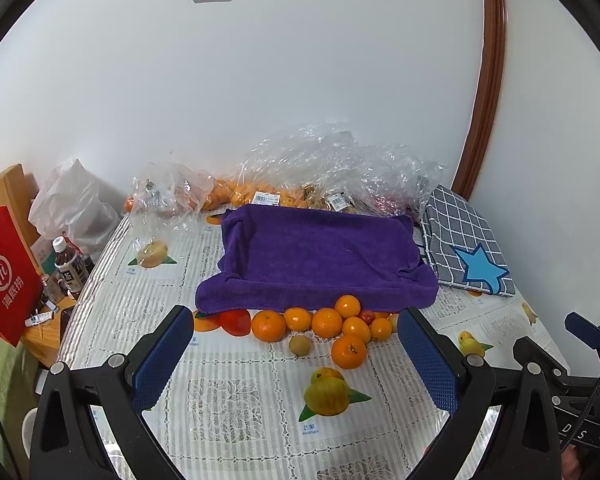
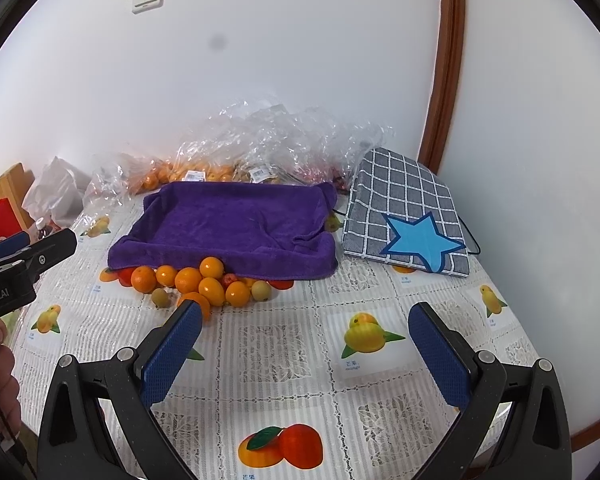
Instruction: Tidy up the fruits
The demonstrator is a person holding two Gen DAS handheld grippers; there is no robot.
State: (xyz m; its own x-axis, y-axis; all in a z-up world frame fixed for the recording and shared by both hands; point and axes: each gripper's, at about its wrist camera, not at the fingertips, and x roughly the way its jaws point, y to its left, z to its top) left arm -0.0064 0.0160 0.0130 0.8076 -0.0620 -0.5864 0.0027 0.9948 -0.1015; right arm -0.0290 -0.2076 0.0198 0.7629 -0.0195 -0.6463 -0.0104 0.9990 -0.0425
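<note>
A pile of several mandarins [image 1: 326,322] [image 2: 188,279] lies on the table against the front edge of a tray lined with a purple towel [image 1: 316,256] [image 2: 228,228]. A red fruit [image 1: 236,321], a small red one [image 1: 367,316] and a brownish longan [image 1: 299,345] [image 2: 160,297] lie among them; another pale fruit [image 2: 261,290] sits at the right end. My left gripper [image 1: 296,356] is open and empty, just short of the pile. My right gripper [image 2: 304,344] is open and empty, to the right of the pile over the tablecloth.
Clear plastic bags with more fruit [image 1: 300,176] [image 2: 260,148] lie behind the tray by the wall. A grey checked cloth bag with a blue star [image 1: 468,248] [image 2: 408,224] lies at the right. A red bag [image 1: 4,276] and bottles [image 1: 70,270] stand left of the table.
</note>
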